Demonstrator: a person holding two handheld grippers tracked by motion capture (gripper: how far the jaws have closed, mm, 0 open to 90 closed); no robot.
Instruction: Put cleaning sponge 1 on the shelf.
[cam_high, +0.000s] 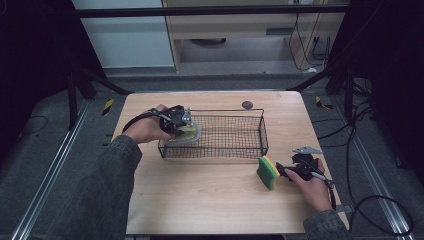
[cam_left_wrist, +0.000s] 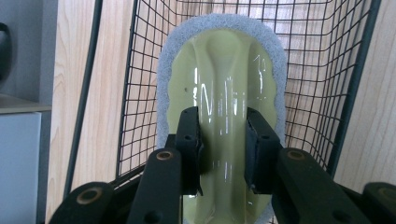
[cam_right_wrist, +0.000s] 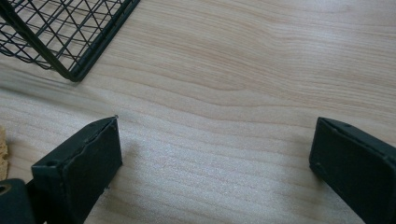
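Count: one wire basket (cam_high: 235, 131), one handled scrubber (cam_left_wrist: 224, 93), one sponge (cam_high: 268, 172). Left gripper (cam_left_wrist: 223, 151) reaches over the basket's end, jaws clamped on the scrubber's glossy handle. Right gripper (cam_right_wrist: 215, 158) rests low over the table (cam_right_wrist: 243, 70), jaws wide apart and empty, sponge just outside one jaw.

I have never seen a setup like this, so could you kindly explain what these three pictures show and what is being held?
A person at a pale wooden table holds a hand-operated two-jaw gripper in each hand. The high view looks down from above; the two gripper views come from cameras riding on the grippers. The left gripper is shut on the ridge handle of a glossy yellow-green plastic scrubber with a grey pad, at the left end of the black wire basket. The right gripper is open over bare table. A yellow sponge with a green scouring face stands on edge just in front of it.
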